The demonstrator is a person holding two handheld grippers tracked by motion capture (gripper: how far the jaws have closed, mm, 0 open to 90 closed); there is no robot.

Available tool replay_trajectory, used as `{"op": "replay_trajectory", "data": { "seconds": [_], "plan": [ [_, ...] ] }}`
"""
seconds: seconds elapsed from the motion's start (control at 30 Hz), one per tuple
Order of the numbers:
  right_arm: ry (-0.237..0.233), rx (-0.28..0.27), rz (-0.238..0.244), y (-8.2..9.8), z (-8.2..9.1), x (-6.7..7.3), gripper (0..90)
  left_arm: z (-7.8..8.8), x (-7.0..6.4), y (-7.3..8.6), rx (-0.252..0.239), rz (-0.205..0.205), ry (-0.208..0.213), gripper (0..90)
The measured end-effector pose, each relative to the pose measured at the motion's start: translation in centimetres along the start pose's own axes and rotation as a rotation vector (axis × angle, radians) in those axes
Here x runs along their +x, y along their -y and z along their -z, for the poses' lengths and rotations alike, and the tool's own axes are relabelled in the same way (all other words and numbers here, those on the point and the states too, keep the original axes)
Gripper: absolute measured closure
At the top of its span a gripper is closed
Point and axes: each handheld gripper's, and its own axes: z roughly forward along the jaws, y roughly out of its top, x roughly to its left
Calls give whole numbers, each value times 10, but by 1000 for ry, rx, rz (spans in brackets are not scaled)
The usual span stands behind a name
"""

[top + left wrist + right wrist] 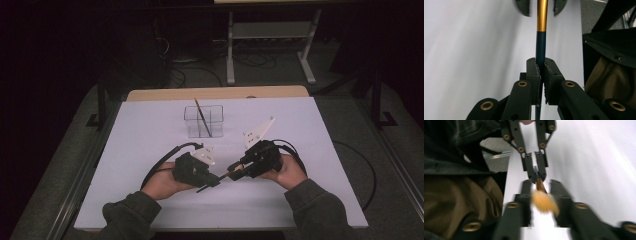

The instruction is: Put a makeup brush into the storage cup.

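A paintbrush (pixel 226 175) with a dark blue handle (pixel 540 45), a gold ferrule and tan bristles (pixel 545 202) hangs low over the white table (pixel 140 140), between my two grippers. My left gripper (pixel 215 181) is shut on the handle, its pads (pixel 551 72) pressing both sides. My right gripper (pixel 235 169) faces it tip to tip and is open. The bristle end lies between its fingers (pixel 560 192), with a gap on each side of the ferrule. In the right gripper view the left gripper (pixel 537 176) points straight at me, clamped on the handle.
A clear plastic holder (pixel 212 121) stands at the table's middle back with another thin brush (pixel 202 116) leaning in it. Cables (pixel 160 165) trail from both grippers across the sheet. A wooden edge (pixel 215 93) runs along the far side, with dark floor beyond.
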Motion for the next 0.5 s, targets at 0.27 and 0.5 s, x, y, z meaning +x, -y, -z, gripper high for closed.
{"op": "replay_trajectory", "data": {
  "seconds": [0.27,0.5],
  "plan": [
    [3,-42,-31,6,4,-1,651,5,4,1,-41,17,-14,837],
    [-15,-94,-32,4,2,-2,725,1,4,-2,-49,13,-18,837]
  ]
}}
